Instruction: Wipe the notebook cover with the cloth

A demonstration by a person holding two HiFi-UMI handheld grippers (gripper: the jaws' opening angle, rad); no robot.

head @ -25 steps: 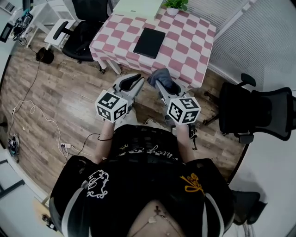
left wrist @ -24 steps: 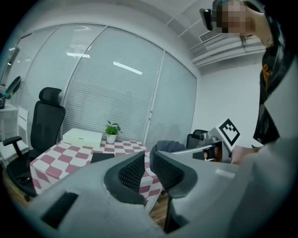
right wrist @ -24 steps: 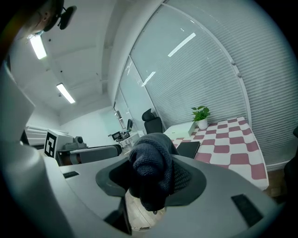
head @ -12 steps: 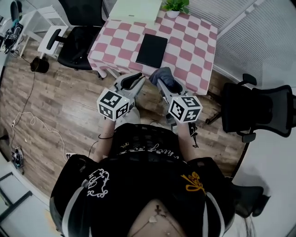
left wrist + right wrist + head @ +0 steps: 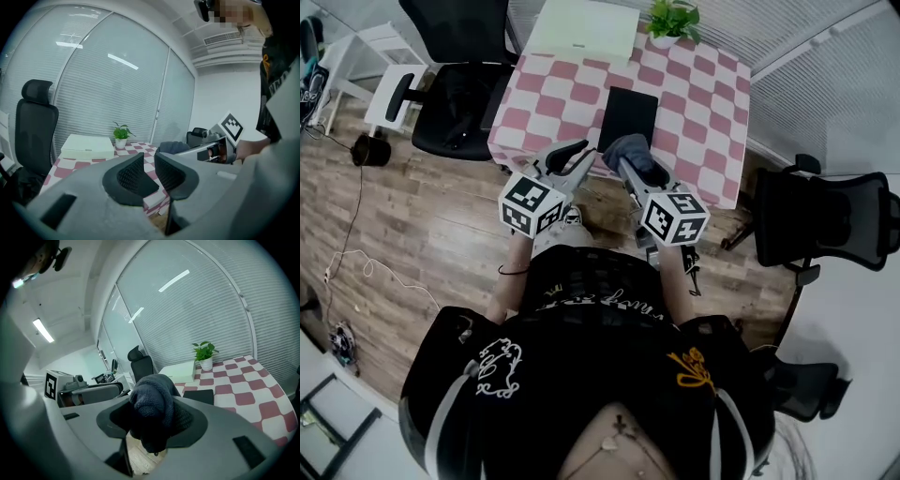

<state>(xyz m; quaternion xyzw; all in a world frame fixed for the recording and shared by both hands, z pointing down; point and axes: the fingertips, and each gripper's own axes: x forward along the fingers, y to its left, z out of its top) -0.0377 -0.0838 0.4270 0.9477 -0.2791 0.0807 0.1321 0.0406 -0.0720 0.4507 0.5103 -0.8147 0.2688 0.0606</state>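
- Closer in than a second ago: the person has stepped up to the table with the pink-and-white checked cover [image 5: 712, 141]. In the head view both grippers, which were over bare wooden floor, now reach its near edge.
- The flat black rectangular notebook [image 5: 631, 114] lies closed near the table's front edge, in the middle. From the right gripper view it [image 5: 199, 396] sits just past the jaws and slightly right.
- The right gripper [image 5: 625, 161] is clamped on a bunched dark grey-blue knitted cloth [image 5: 151, 409]. The wad bulges above the jaws and hangs a little below them. In the head view the cloth [image 5: 628, 148] is right at the notebook's near end; whether they touch I cannot tell.
- The left gripper [image 5: 149, 161] has its jaws only a narrow gap apart, with nothing between them. It hangs beside the right one, at the table's front edge and just left of the notebook.
- At the table's far side sit a flat pale rectangular box [image 5: 581, 28] and a small green plant in a white pot [image 5: 673, 19], both well clear of the notebook.
- Judgement: the approach is about done and wiping has not begun. Next comes lowering the cloth onto the cover, and the empty left gripper looks placed to steady the notebook.
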